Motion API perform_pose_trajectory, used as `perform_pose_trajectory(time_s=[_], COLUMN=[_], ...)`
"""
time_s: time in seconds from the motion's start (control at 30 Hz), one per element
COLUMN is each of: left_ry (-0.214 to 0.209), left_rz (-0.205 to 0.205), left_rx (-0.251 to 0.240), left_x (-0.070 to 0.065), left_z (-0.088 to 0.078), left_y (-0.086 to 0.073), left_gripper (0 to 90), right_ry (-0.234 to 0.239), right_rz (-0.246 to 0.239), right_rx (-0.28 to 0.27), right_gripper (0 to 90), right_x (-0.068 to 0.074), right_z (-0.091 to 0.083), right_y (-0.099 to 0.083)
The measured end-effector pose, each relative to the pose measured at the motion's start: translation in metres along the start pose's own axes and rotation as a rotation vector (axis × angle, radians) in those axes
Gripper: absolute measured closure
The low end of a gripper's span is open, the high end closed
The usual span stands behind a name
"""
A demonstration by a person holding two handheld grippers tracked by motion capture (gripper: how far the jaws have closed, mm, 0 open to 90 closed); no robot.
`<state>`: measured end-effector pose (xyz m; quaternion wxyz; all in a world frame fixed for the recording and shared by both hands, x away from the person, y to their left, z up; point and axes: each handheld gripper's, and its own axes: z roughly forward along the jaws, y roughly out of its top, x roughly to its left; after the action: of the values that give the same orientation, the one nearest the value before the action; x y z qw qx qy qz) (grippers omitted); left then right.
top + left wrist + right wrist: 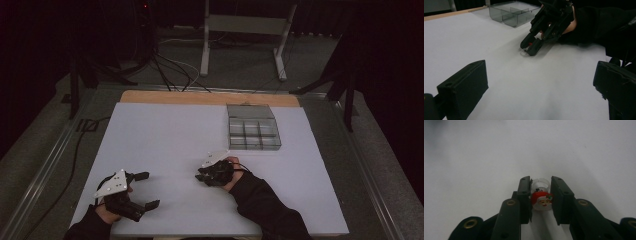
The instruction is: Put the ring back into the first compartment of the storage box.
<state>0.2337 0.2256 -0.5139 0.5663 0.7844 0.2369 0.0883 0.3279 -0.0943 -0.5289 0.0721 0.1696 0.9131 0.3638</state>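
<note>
White tabletop [165, 140] carries a Santa ring [542, 200] near centre, pinched by the right claw [541, 197], which should lift straight up toward the far compartment box [253, 133]; left claw [142, 190] gapes empty.

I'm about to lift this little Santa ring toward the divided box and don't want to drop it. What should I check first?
1. Right gripper closed on the Santa ring: ok, both pads flank it.
2. Ring centred in the jaws: ok, though the right-hand pad's contact is hard to judge.
3. Ring off the table: not ok, the gripper tips are down at the surface.
4. Path to the clear divided box: ok, bare surface between.
5. Left gripper out of the way: ok, open and off to the side.
6. Target compartment free: cannot tell.
</note>
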Motion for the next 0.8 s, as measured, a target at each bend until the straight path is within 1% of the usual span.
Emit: perform_pose_trajectory(time_s=[0.23,0.57,0.8], left_ry=[0.001,0.003,0.002], left_rz=[-0.001,-0.003,-0.005], left_rx=[0.0,0.001,-0.001], left_x=[0.0,0.0,0.001], left_z=[0.0,0.0,0.0], left_y=[0.0,0.0,0.0], left_gripper=[0.5,0.5,0.5], right_ry=[0.001,0.005,0.005], right_rz=[0.02,0.026,0.044], right_rx=[0.003,-0.005,-0.007], right_gripper=[71.3,71.4,71.4], right_x=[0.0,0.002,0.0], right_z=[-0.004,-0.014,-0.021], right_y=[0.002,0.008,0.013])
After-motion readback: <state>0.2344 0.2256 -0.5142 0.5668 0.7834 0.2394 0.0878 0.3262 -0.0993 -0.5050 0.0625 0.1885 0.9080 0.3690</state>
